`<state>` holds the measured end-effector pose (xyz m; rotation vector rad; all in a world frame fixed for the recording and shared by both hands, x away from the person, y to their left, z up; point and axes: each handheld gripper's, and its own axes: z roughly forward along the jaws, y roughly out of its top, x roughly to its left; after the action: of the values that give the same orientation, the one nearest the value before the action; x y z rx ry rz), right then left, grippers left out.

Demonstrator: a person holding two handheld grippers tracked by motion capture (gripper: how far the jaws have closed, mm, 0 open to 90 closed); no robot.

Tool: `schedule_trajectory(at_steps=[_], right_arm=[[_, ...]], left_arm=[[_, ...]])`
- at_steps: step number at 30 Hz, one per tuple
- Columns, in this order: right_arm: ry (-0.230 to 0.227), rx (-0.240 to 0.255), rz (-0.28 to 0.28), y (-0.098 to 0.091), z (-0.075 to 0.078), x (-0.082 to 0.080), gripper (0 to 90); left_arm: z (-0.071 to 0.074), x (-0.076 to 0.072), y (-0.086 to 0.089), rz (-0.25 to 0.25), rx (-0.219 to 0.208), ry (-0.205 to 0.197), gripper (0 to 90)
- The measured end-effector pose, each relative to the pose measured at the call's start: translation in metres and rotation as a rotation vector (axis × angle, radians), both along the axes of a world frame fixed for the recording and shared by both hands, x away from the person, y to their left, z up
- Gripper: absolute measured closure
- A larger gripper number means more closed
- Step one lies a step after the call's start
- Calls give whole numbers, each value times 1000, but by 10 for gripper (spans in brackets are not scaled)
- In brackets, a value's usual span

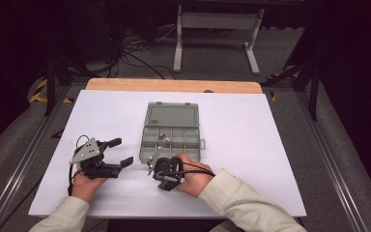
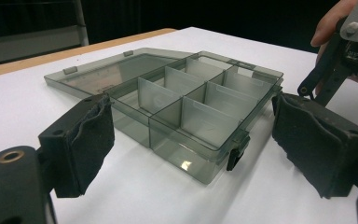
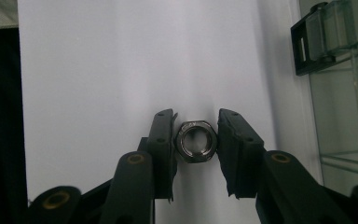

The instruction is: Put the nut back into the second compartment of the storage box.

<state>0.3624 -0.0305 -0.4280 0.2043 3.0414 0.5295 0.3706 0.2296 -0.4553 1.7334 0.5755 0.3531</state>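
Observation:
A dark steel hex nut point(image 3: 196, 141) lies flat on the white tabletop, and my right gripper point(image 3: 196, 145) is shut on it, one pad against each of two opposite flats. In the high view that right gripper point(image 1: 152, 167) points down at the table just in front of the near left corner of a smoky clear compartment box point(image 1: 147, 145). The box's lid point(image 1: 172, 116) lies open and flat toward the far side. My left gripper point(image 1: 121, 152) rests to the box's left, its jaws wide apart and holding nothing. In its own view the left gripper point(image 2: 191, 154) faces the box point(image 2: 200, 140).
A few small metal parts point(image 1: 163, 137) sit in the box's middle compartments. The box's black latch point(image 3: 310, 44) is close to the right of the held nut. The white board point(image 1: 251, 145) ends at a wooden strip point(image 1: 174, 85) at the back.

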Motion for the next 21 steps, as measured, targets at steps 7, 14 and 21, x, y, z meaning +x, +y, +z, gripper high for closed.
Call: schedule_trajectory(at_steps=[7,14,21], right_arm=[[-4,0,3,0,7,-1,705],[-27,11,17,1,19,-3,705],[-39,32,23,2,37,0,706]], left_arm=[[0,0,0,0,0,0,136],[0,0,0,0,0,0,136],[0,0,0,0,0,0,137]])
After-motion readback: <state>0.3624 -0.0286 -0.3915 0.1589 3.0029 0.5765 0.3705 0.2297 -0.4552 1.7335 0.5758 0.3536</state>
